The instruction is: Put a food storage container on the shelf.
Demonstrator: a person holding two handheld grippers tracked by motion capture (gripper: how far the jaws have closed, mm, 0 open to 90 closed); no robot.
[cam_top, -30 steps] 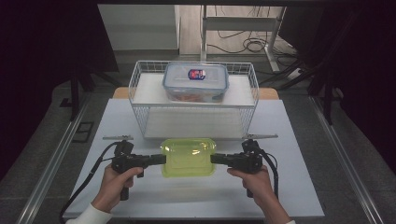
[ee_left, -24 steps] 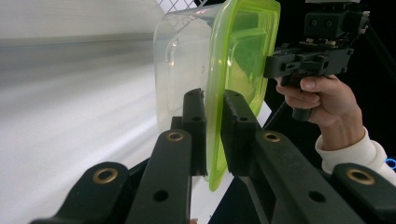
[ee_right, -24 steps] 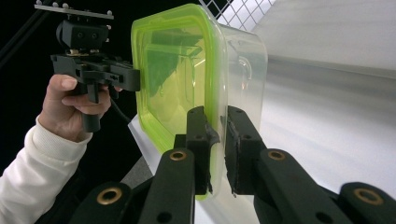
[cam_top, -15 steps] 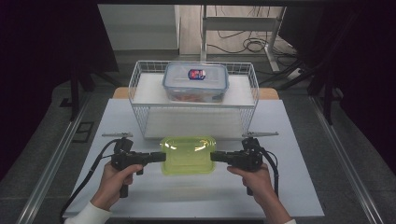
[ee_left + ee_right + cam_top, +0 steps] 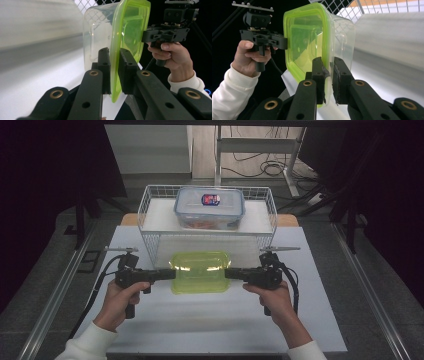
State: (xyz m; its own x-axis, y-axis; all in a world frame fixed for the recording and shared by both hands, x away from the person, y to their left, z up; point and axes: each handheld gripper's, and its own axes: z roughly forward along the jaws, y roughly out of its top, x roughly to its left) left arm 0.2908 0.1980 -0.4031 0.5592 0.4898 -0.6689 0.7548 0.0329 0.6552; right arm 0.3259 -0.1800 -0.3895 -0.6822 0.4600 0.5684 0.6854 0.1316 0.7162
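A clear food container with a lime-green lid (image 5: 200,270) hangs just above the white table, in front of the wire basket. My left gripper (image 5: 171,274) is shut on the lid's left rim, and in the left gripper view the container (image 5: 125,37) is clamped between my two black jaws, my left gripper (image 5: 114,68). My right gripper (image 5: 228,273) is shut on the opposite rim; in the right gripper view the lid (image 5: 307,42) sits pinched between my jaws, my right gripper (image 5: 327,75). Both hands hold the container level between them.
A white wire basket (image 5: 150,227) stands behind the container and holds a clear lidded box (image 5: 210,207) with a red and blue label. The white table (image 5: 210,320) lies bare in front. Metal rails run along both sides of it.
Both grippers have risen a little together, lifting the green-lidded container off the table and slightly closer to the basket's front. Their grip has not changed.
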